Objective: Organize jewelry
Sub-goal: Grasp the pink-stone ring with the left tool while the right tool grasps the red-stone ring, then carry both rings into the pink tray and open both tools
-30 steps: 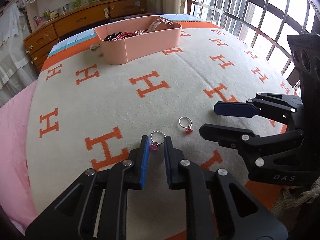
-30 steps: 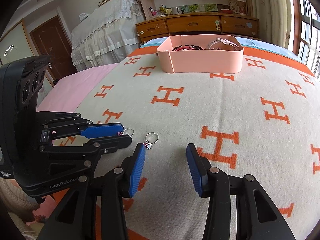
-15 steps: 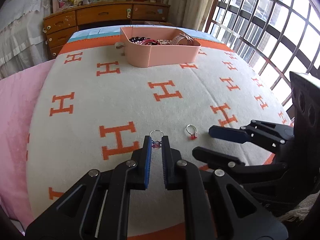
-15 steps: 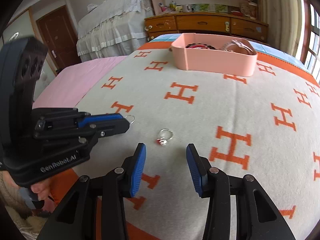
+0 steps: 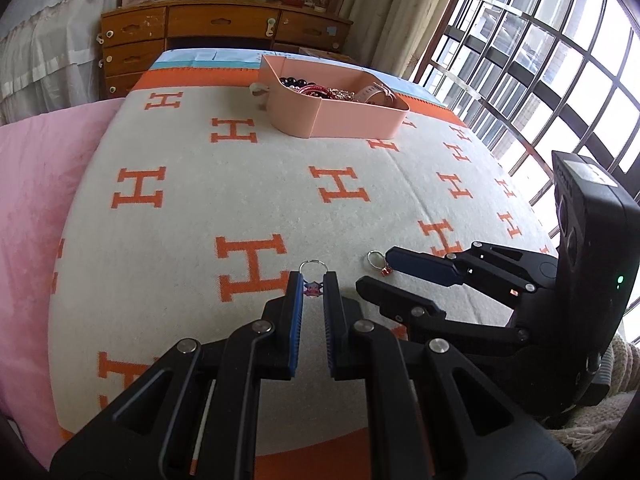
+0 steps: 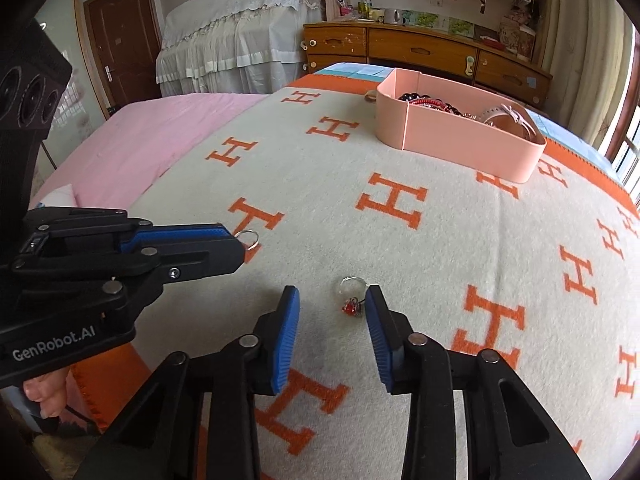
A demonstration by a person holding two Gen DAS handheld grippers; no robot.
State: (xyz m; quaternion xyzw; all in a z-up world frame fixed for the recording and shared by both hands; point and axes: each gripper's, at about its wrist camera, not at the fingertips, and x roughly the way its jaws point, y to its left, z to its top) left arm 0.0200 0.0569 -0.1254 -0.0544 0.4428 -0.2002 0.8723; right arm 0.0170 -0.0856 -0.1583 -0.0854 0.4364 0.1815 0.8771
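A silver ring with a pink stone is pinched between the blue pads of my left gripper, its loop sticking out past the tips. That loop also shows at the left gripper in the right wrist view. A second ring with a red stone lies on the blanket between the fingers of my right gripper. Its jaws are closing, and the right pad is almost at the stone. A pink tray with bracelets and a watch stands far across the bed.
The bed is covered by a cream blanket with orange H marks. A pink sheet lies to the left, a wooden dresser stands behind the bed, and a barred window is on the right.
My right gripper slid over until the red-stone ring lay between its fingers, and the jaws have narrowed. My left gripper closed on the pink-stone ring and rolled.
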